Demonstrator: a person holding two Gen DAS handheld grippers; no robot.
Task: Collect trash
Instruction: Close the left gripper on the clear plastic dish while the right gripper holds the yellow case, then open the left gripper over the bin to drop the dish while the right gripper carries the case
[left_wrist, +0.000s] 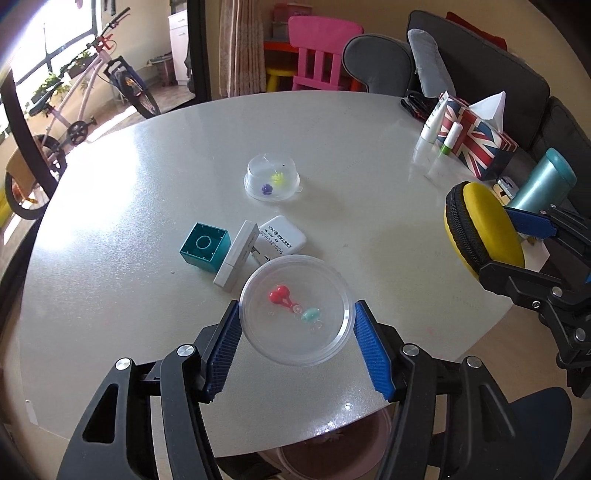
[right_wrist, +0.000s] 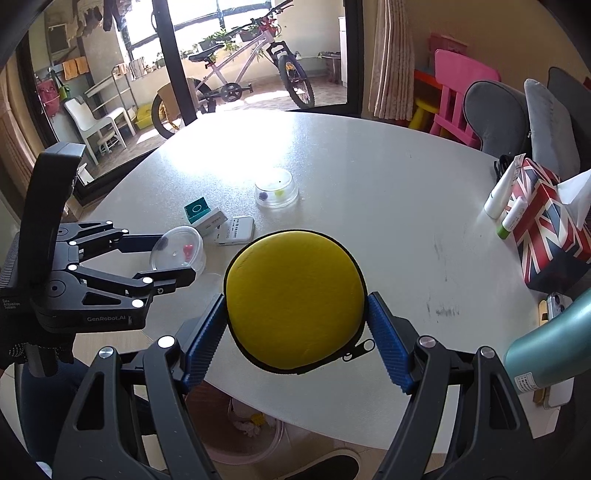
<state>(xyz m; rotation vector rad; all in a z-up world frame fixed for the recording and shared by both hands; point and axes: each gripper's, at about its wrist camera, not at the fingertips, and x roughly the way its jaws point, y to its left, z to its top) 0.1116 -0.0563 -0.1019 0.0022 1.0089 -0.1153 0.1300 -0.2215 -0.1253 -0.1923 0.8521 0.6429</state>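
My left gripper (left_wrist: 295, 314) is shut on a clear round plastic container (left_wrist: 295, 308) with a red and a teal bead inside, held just above the white table's near edge. It also shows in the right wrist view (right_wrist: 177, 253). My right gripper (right_wrist: 295, 306) is shut on a round yellow zip case (right_wrist: 293, 299), held above the near edge; the case shows at the right of the left wrist view (left_wrist: 487, 229). A pink bin (right_wrist: 240, 435) stands on the floor under the table edge, also seen in the left wrist view (left_wrist: 325, 454).
On the white table (left_wrist: 351, 166) lie a second clear container with beads (left_wrist: 272, 177), a teal block (left_wrist: 205, 247), a white bar (left_wrist: 236, 254) and a white card device (left_wrist: 282, 238). At the right are a Union Jack tissue box (right_wrist: 546, 229), tubes (right_wrist: 498, 192) and a teal bottle (right_wrist: 546, 354).
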